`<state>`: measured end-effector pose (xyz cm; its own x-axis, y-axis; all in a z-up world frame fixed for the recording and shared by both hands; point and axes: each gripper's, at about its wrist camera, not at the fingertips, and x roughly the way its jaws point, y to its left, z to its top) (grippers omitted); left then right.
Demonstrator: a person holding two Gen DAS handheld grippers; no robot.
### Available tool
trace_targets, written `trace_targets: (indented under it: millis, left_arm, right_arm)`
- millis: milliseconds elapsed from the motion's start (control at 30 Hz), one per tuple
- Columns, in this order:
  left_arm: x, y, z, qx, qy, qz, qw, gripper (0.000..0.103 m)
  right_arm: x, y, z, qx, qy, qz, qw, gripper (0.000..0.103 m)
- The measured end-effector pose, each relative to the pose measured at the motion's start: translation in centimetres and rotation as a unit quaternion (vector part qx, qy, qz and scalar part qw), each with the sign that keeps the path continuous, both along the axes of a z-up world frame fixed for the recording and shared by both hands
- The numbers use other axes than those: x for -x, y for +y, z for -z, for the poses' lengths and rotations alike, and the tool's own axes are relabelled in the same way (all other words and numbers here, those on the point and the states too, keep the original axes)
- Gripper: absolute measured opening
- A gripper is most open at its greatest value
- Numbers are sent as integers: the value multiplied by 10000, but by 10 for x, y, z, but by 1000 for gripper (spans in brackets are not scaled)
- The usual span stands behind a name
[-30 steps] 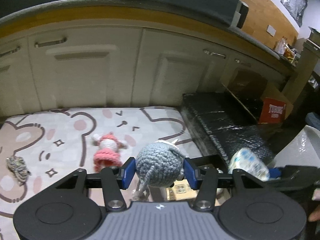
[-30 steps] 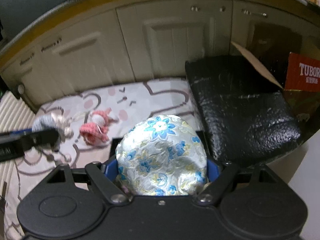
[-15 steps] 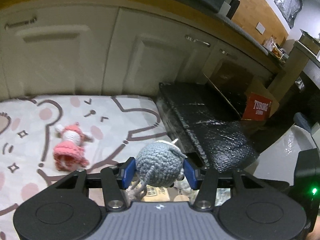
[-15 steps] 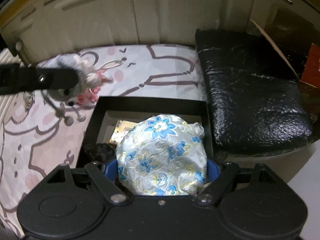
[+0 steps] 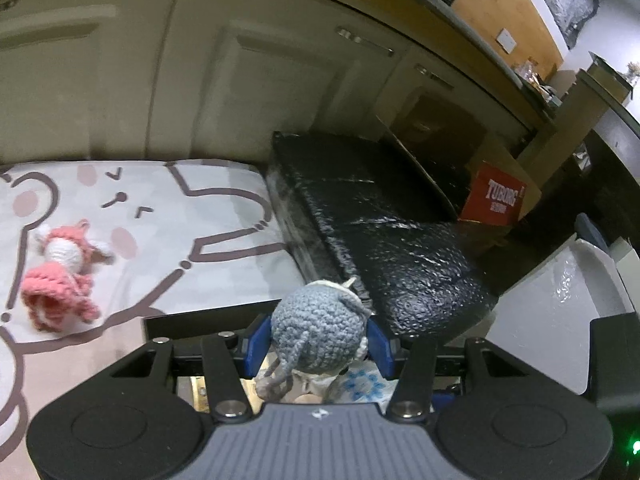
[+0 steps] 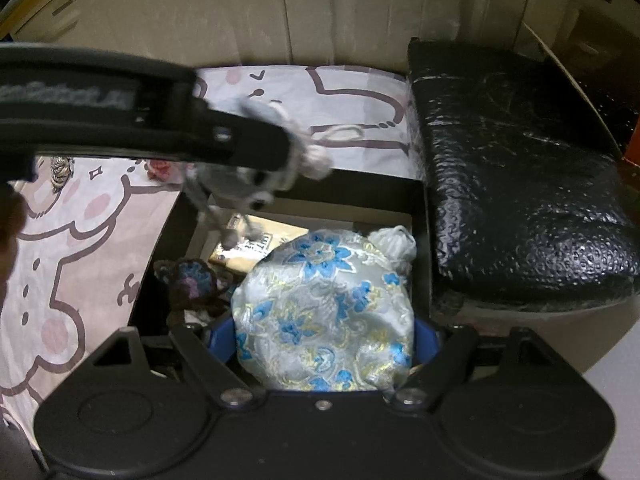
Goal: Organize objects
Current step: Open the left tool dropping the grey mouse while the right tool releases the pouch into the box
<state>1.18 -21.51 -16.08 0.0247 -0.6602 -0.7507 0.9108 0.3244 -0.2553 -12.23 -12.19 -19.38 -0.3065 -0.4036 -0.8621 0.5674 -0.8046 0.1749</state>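
Two hand-held grippers hang over one open black box (image 6: 418,216) on a cartoon-print floor mat (image 5: 224,216), each carrying one soft item. The left gripper (image 5: 318,340) has its blue pads clamped on one grey crocheted plush toy (image 5: 318,330), whose knitted legs dangle down toward the box; in the right wrist view that same toy (image 6: 256,176) hangs just above the box's far left corner. The right gripper (image 6: 324,340) has its jaws pressed against the two sides of one round silvery fabric pouch with blue and gold flowers (image 6: 324,312), held low over the box's right half.

Inside the box lie at least three more things: one dark crocheted piece with a purple and blue centre (image 6: 188,284) at the left, one tan printed card or packet (image 6: 256,248) on the bottom, and one crumpled white plastic bag (image 6: 394,242) at the far right corner.

On the mat, well apart from the box, one pink and white crocheted doll (image 5: 60,268) lies on its side, and one small striped object (image 6: 62,170) rests farther off. One black bubble-textured bundle (image 5: 392,240) sits just beside the box against cream cabinet doors (image 5: 260,80). One red carton lettered TUBORG (image 5: 498,200) stands beyond it.
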Motion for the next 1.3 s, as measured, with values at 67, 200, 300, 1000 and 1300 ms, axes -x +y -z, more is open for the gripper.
trace_targets:
  millis: [67,200,300,1000,1300]
  left_arm:
    - [2,-4,4,-37,31,-1,10000,57]
    - [1,-6,7,-135,-66,-64,9999,77]
    - [-3,-4,5,-151,-49,-141,9998,76]
    - [-6,30,-33,-245,-356,-310,9986,71]
    - [-9,55,-55,-431,-627,-404,9963,71]
  right_arm:
    - [0,1,2,35,-44,-31,10000,85]
    - [-3,-2,5,61,-140,-231,9996,90]
    - [-6,-4,4,10,-95,-319,9994,91]
    - [-15,18,-34,373,150,396,9984,82]
    - [-25,31,-63,733,367,858,9929,82]
